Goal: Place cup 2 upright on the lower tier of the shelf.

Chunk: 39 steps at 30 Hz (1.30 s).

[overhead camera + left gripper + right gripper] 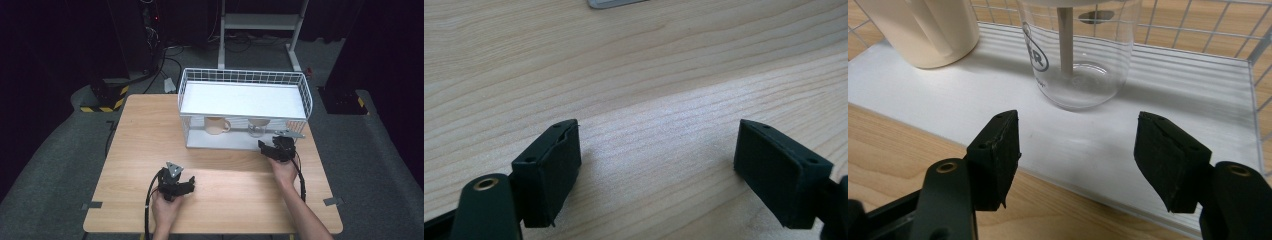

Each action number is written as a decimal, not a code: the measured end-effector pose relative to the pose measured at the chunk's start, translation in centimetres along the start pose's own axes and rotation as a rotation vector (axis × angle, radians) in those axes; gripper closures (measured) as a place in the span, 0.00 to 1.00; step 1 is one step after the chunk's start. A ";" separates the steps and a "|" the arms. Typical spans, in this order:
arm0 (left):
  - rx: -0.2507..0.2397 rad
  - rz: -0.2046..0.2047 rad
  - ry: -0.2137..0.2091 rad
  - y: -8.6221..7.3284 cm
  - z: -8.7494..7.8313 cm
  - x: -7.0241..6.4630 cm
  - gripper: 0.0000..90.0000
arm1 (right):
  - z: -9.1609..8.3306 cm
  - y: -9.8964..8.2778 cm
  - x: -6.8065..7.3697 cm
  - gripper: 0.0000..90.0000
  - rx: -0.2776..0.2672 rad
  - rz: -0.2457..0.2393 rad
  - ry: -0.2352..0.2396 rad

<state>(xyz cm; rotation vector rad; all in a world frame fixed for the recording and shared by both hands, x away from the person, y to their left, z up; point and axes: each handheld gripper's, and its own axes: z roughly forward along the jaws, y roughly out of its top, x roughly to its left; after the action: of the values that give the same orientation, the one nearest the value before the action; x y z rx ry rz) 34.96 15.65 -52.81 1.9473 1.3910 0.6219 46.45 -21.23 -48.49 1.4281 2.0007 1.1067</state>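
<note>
A clear glass (1080,60) with printed lettering stands upright on the lower white shelf (1148,165) of a wire rack (243,100). A cream mug (928,30) stands to its left. My right gripper (1078,150) is at the shelf's front edge, just short of the glass, open with nothing between its jaws. In the high view it sits by the rack's right front corner (272,144), with the glass (256,128) and the mug (216,125) behind it. My left gripper (656,165) stands open over bare wood, seen near the table's front (190,184).
The wooden table (150,150) has bare room left of and in front of the rack. The rack's top shelf is a white board with a wire rim. Wire mesh (1258,65) walls the lower shelf behind and to the right of the glass. Dark floor and stands lie beyond.
</note>
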 end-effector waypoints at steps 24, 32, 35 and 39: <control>0.001 -0.003 0.001 0.0 0.0 0.0 0.21 | -3.7 -0.5 -1.0 0.39 -0.059 -0.016 0.055; 0.000 -0.004 0.001 0.0 0.0 0.0 0.21 | -4.5 -0.9 -1.3 0.39 -0.072 -0.010 0.066; 0.002 -0.003 0.000 0.0 0.0 0.0 0.21 | -4.7 -1.1 -1.5 0.39 -0.073 -0.008 0.069; 0.002 0.001 -0.001 0.1 0.0 0.0 0.21 | -5.1 -1.3 -1.7 0.39 -0.081 -0.006 0.073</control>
<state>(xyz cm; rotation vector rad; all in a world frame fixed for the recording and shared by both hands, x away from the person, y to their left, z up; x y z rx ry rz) 35.03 15.62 -52.80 1.9496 1.3908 0.6206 42.61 -24.78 -46.70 1.3583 1.9843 1.2389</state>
